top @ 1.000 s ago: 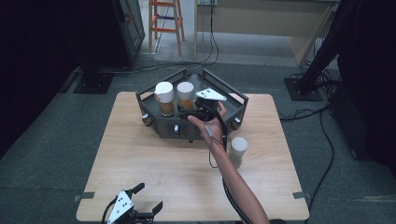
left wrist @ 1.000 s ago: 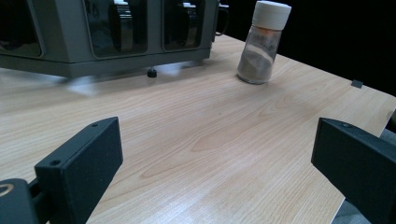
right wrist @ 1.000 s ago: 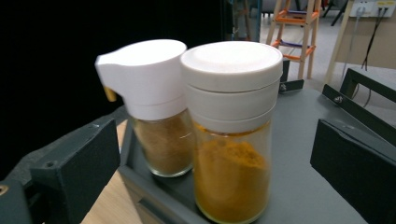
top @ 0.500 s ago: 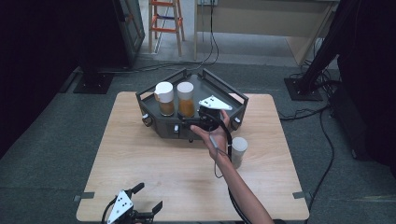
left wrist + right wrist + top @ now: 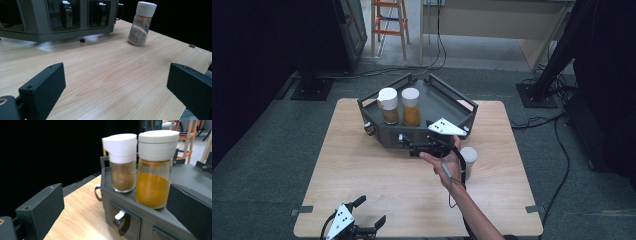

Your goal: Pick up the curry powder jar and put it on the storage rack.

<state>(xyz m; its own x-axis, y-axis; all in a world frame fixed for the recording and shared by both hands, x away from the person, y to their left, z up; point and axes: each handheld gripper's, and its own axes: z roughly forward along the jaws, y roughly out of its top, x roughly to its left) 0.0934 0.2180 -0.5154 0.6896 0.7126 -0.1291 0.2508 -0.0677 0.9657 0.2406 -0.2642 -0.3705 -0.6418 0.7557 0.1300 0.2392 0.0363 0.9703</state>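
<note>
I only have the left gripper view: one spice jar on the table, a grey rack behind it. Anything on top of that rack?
Observer: Yes, two jars stand on the grey rack, at its left end: a brown-spice jar and an orange-spice jar, side by side.
Operator: Where is the right hand-held gripper?
Observer: The right hand-held gripper is held at the rack's front face, jaws open, nothing between them. Its own view looks up at those two jars.
Operator: And my jar relative to it?
Observer: The lone jar stands on the table just right of the person's hand, clear of the rack.
</note>
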